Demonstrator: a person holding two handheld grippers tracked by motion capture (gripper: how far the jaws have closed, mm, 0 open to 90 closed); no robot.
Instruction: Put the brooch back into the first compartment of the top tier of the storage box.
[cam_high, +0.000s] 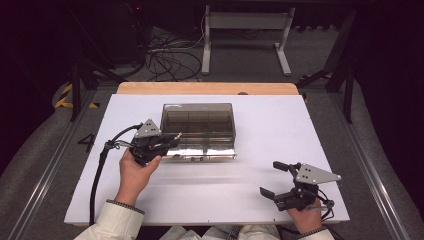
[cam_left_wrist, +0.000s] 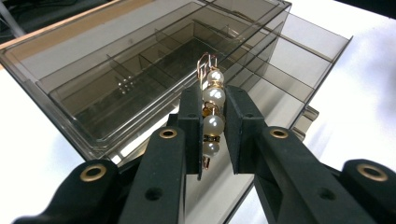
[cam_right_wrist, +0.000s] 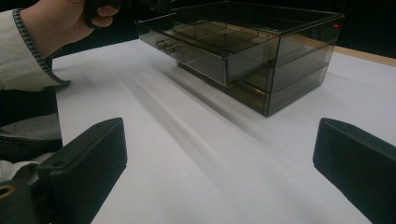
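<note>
my left gripper pinches a pearl earring between its jaws, hook end up, held over the open top drawer of the smoky box. the drawer is pulled out toward my side and its dividers show through the clear walls. the box sits near the middle of the table, closer to the far edge. my left hand is at the box's front left corner. my right gripper rests near the table's front right corner, jaws spread wide, nothing between them, well apart from the box.
</note>
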